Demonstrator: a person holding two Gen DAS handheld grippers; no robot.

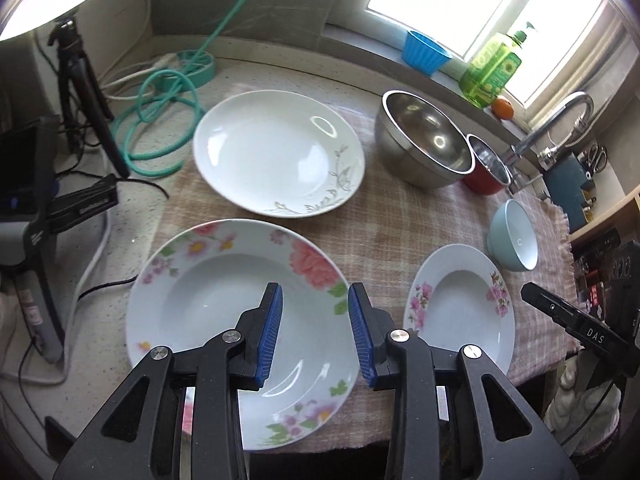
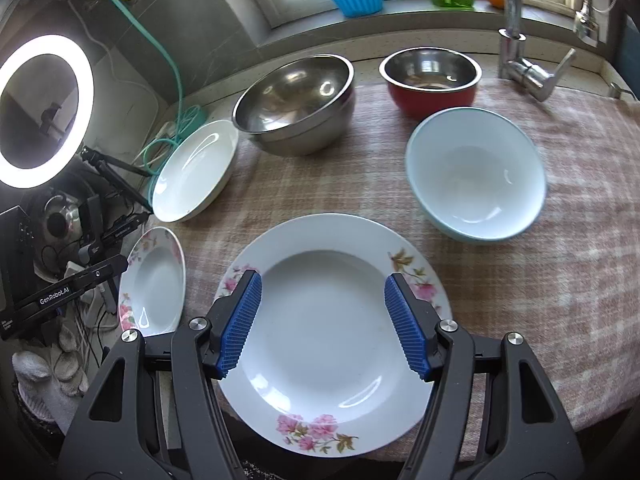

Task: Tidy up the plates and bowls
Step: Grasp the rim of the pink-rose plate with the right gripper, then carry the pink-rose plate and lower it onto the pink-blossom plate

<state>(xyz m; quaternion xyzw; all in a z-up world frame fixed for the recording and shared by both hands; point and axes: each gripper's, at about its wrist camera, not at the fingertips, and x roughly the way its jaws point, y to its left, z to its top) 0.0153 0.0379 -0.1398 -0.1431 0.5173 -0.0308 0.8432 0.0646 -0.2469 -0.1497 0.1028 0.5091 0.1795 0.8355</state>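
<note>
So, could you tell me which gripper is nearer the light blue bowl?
Right. The right gripper hovers over the plate beside the light blue bowl; the left gripper is one plate further.

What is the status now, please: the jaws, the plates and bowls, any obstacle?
Left gripper and right gripper: jaws open, nothing held. Three plates and three bowls lie separate on checked cloth, none stacked. No obstacle among them.

a checked cloth [image 2: 540, 248] covers the speckled counter [image 1: 132, 216], bearing plates and bowls.
</note>
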